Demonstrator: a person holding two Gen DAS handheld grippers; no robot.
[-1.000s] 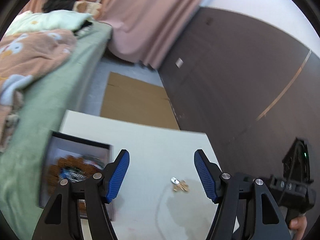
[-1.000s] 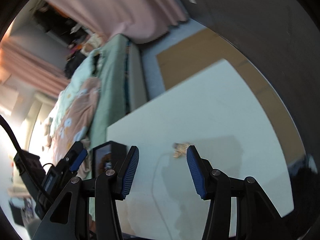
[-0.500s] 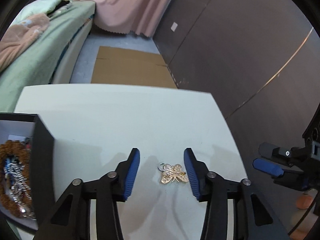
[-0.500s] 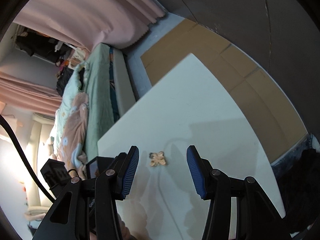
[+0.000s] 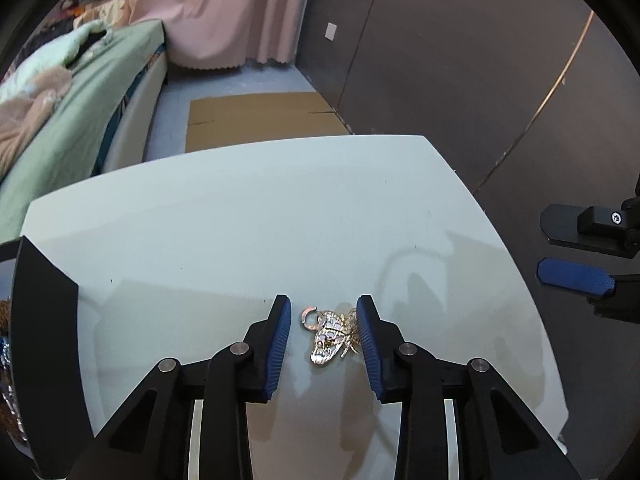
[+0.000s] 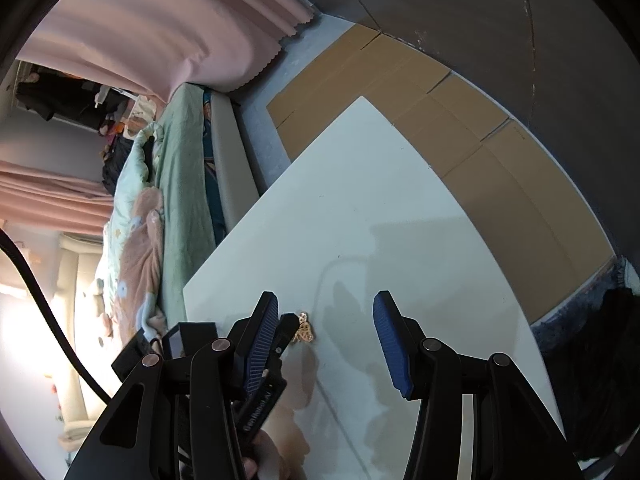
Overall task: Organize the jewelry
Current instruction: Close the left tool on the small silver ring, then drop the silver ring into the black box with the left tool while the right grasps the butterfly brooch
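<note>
White and smooth, the table [image 5: 248, 216] fills the middle of both views. On it lies a small gold butterfly charm [image 5: 331, 338] with a little round ring [image 5: 309, 317] at one end. The charm sits on the near part of the table, right between the blue pads of the left gripper [image 5: 323, 340]. Those jaws are closing around it. The right-hand pad [image 5: 368, 344] looks to be just at the charm's wing, and the other pad stands a little way from the ring. It cannot be told if the charm is pinched yet.

In the right wrist view, the same charm [image 6: 304, 331] peeks out at the tip of the left gripper [image 6: 289, 326], low on the table [image 6: 360, 200]. The right gripper [image 6: 326, 336] hangs above the table with its jaws about half wide and nothing between them. A hand [image 6: 276, 432] shows below it.

A black box [image 5: 44, 320] sits at the left edge of the table, with beads and shiny bits just showing inside. Past the table are flat brown cardboard [image 5: 256, 118] on the floor, a bed [image 5: 80, 96] with a green sheet, a pink curtain [image 5: 216, 8] and a dark wall [image 5: 460, 60].
</note>
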